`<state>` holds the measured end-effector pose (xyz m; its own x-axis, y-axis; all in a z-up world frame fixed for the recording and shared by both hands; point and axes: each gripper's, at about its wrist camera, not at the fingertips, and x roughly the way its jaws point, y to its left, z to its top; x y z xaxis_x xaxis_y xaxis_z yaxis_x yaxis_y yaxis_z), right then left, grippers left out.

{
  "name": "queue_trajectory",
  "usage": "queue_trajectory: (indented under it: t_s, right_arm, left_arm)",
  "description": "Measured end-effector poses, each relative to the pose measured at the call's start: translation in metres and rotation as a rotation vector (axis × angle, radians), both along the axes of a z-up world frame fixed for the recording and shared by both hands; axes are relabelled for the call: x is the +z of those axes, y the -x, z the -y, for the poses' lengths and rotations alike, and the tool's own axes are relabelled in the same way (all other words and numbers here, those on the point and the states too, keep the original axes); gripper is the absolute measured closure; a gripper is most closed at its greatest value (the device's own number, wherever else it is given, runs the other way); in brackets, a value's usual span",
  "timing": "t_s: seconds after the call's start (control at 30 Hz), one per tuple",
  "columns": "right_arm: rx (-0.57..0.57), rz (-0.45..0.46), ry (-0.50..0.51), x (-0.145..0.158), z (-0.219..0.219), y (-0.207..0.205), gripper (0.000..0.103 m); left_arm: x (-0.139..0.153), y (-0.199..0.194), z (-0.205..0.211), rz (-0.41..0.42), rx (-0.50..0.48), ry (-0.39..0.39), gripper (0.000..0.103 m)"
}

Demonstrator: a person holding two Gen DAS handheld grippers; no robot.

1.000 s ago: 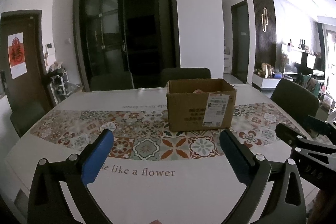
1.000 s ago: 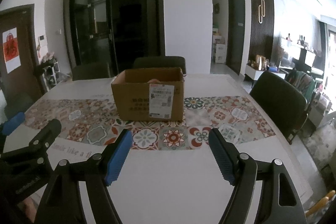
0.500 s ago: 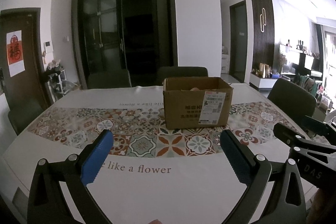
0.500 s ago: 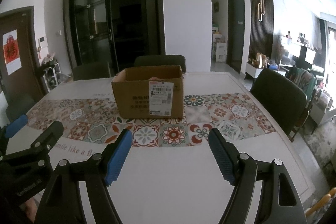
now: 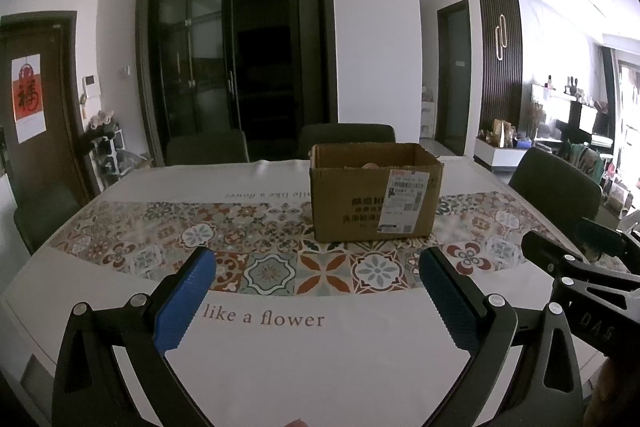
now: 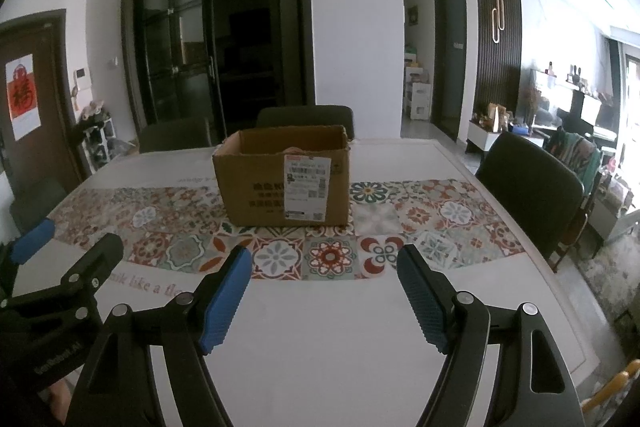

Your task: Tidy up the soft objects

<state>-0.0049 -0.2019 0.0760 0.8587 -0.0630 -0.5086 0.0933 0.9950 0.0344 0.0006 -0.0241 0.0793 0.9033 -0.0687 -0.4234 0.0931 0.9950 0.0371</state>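
Both the left gripper [image 5: 316, 291] and right gripper [image 6: 324, 291] are held wide apart and empty, pulled back a bit from the cardboard box [image 6: 282, 177] since a second ago. The box is seen at 12 o'clock on the surface [image 6: 328, 339], something pinkish barely visible inside, so the tidying looks pretty much done.

Black left claw [image 5: 316, 263] – 2 blue ribbed pads, silver screws.

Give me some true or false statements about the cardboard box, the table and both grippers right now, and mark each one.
1. The brown cardboard box stands open-topped on the patterned tile runner. True.
2. The left gripper is shut on a soft toy. False: its jaws are open and hold nothing.
3. The right gripper is open. True.
4. The box's white shipping label faces away from the cameras. False: it faces them.
5. The box lies on its side. False: it stands upright.
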Motion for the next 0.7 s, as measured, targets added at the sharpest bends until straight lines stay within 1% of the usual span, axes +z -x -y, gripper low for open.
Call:
queue_trajectory:
  t_s: [0.2,0.7]
  right_arm:
    - [0.0,-0.007,-0.007,-0.002,0.001,0.001,0.027]
    - [0.0,-0.027,-0.01,-0.011,0.005,-0.005,0.027]
  left_arm:
    - [0.0,0.0,0.0,-0.002,0.0,-0.001,0.0]
    - [-0.011,-0.005,0.0,-0.028,-0.01,0.002,0.0]
